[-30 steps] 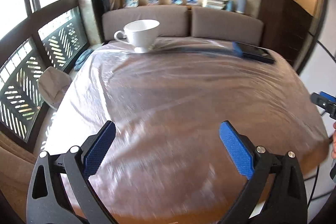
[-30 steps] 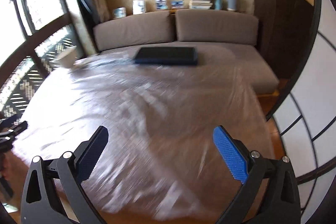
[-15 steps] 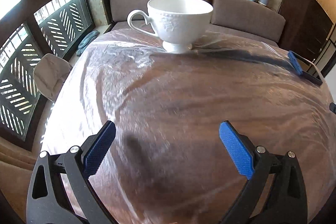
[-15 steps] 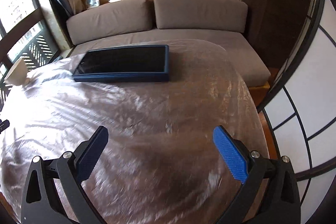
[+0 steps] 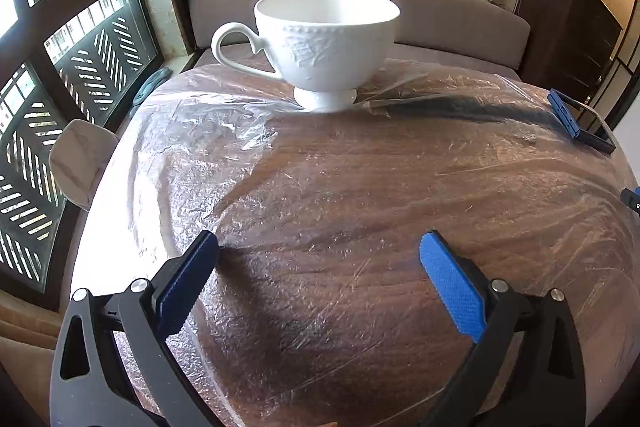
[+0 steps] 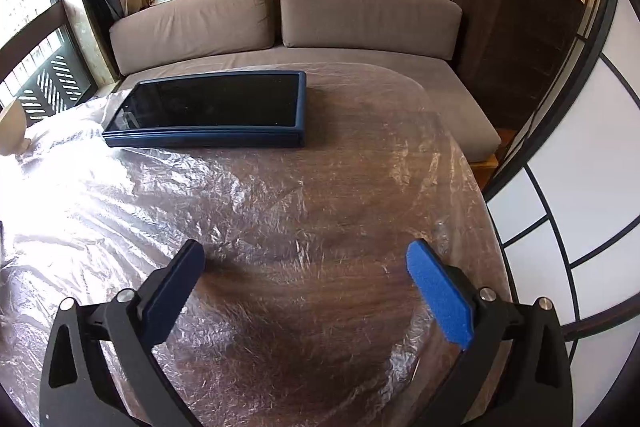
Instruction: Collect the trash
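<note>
Nothing crumpled or loose lies on the table, so the trash here looks to be the clear plastic film (image 5: 248, 139) spread over the whole tabletop (image 6: 304, 291) — that is my reading, not something the view settles. It covers the wood from the window-side edge across to the edge by the paper screen, wrinkled all over and bunched into brighter folds near the far left corner.

It should handle as very light, soft and limp, with no stiffness at all. It is probably slick against the wood and easy to tear if dragged hard. A flat stretch gives the pads little to bite, so a raised fold or the loose border at a table edge seems the better place to pinch. As a sheet it has no real pointing direction; its longer run appears to follow the table from the near edge toward the sofa (image 6: 360, 15).

Two things pin it down: a white cup (image 5: 320, 43) standing upright near the far edge, handle toward the window, and a dark tablet (image 6: 208, 111) lying flat, its long axis running across the table. The cup is fragile and would tip if the film were yanked.

The left gripper (image 5: 318, 257) and the right gripper (image 6: 306, 261) both hover low over the near part — fingers spread wide, holding nothing.
</note>
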`<state>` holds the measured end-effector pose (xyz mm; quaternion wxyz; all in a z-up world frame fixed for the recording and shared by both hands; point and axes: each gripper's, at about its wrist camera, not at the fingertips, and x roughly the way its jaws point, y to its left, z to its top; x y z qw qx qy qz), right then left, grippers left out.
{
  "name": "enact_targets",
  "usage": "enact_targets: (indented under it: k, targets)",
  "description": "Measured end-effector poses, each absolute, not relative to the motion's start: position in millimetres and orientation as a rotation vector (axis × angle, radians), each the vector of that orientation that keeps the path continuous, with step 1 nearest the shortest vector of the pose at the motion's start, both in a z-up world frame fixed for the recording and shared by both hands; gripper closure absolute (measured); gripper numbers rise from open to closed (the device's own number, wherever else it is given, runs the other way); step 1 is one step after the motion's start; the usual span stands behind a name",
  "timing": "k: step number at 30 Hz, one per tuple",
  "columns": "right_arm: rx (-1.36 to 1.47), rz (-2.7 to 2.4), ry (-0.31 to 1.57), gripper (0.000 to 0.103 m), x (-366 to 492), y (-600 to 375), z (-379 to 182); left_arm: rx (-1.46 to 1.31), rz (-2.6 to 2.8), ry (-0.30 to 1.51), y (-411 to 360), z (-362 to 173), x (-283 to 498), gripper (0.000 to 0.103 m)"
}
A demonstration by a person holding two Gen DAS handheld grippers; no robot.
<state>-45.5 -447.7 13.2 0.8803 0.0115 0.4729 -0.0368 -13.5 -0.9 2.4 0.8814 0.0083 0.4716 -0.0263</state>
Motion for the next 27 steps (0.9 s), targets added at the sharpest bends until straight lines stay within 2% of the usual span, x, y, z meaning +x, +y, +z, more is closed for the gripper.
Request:
enact_targets:
  k: [27]
  targets:
    - [0.022,-0.073,0.986,0.004,-45.2,-445.6,15.0,0.015,-0.056,0.983,-1.8,2.4,-11.6,0.001]
